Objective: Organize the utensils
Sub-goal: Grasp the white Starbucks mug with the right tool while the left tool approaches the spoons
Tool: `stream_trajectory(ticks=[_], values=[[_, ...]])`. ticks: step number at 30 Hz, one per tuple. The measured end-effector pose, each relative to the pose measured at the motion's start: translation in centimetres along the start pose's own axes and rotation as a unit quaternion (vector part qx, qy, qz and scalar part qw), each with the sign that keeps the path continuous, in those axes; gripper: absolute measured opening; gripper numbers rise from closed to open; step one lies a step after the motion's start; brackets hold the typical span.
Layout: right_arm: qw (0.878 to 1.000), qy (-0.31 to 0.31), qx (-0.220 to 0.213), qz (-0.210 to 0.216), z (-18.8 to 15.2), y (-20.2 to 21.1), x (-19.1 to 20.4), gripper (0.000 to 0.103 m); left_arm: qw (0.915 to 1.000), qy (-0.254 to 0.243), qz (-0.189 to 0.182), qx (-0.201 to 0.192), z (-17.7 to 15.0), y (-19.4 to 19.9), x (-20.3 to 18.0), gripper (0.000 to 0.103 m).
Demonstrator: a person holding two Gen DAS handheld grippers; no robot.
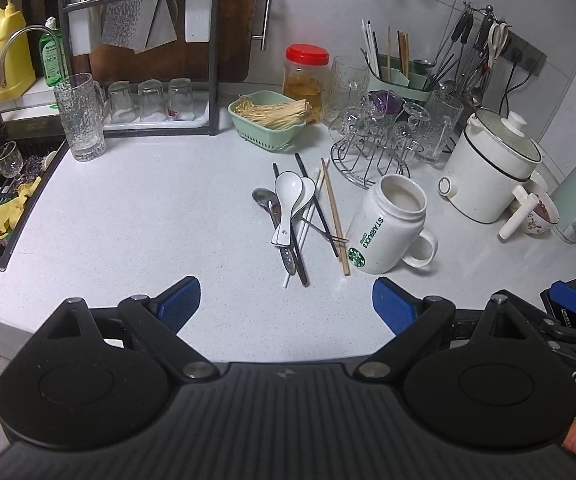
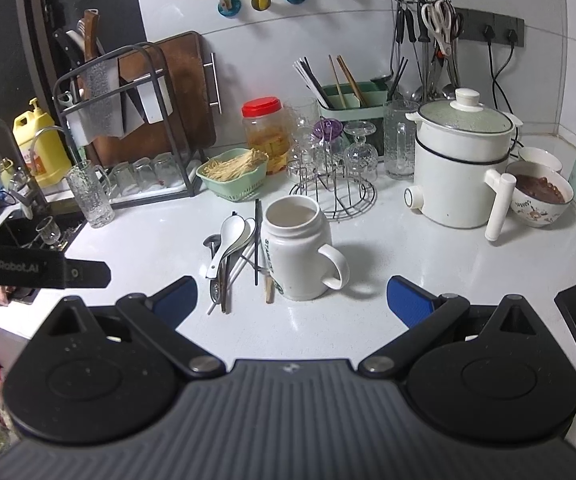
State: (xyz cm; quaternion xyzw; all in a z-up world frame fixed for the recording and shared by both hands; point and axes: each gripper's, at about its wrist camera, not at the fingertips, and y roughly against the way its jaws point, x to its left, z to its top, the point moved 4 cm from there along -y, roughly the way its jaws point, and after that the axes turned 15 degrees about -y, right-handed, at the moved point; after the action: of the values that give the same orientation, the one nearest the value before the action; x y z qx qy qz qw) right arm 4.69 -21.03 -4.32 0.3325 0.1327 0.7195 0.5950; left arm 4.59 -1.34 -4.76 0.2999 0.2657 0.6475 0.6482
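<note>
White speckled bench (image 1: 148, 216) under grey wall tiles, sink (image 1: 4, 200) at the left end. Largest at the back: dark dish rack (image 1: 140, 60) with upturned glasses, a brown cutting board behind it. White electric pot (image 1: 491, 168) to the right, beside a bowl (image 2: 539, 196) of something brown. Wire glass stand (image 1: 371, 152) just behind the white mug (image 2: 295, 248), upright, handle toward the right. Green caddy (image 2: 351, 98) against the wall, chopsticks standing in it. Green basket (image 1: 268, 120) and red-lidded jar (image 1: 305, 76) between rack and stand. Utensil pile (image 1: 299, 216) lying loose just left of the mug: two white ceramic spoons (image 1: 288, 200) over metal spoons, chopsticks crossed, some touching the mug's base. Left gripper (image 1: 286, 304) short of the pile, jaws wide apart, holding nothing. Right gripper (image 2: 291, 300) near the mug, jaws likewise spread and empty.
</note>
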Motion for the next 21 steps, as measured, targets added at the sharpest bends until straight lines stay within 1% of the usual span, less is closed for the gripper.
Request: stream_trajectory(ticks=[6,10,14,17,21], values=[[1.0,-0.01,-0.008,-0.011,0.1,-1.3,0.3,0.103,0.9999,-0.012,0.007,-0.001,1.0,-1.6,0.8,0.095],[1.0,-0.017,0.001,-0.022,0.3,-2.8,0.6,0.103,0.9997,-0.025,-0.003,0.003,2.1,-3.3,1.6,0.095],[0.999,-0.015,-0.005,-0.032,0.4,-4.3,1.2,0.103,0.9991,-0.04,-0.008,0.011,3.3,-5.7,2.8,0.095],[0.999,-0.018,0.002,-0.045,0.4,-5.7,1.4,0.103,0.9984,-0.051,-0.016,0.02,4.1,-7.8,3.9,0.095],[0.998,-0.017,0.008,-0.059,0.6,-7.8,2.0,0.103,0.9983,-0.046,-0.025,0.025,5.1,-10.5,5.7,0.095]])
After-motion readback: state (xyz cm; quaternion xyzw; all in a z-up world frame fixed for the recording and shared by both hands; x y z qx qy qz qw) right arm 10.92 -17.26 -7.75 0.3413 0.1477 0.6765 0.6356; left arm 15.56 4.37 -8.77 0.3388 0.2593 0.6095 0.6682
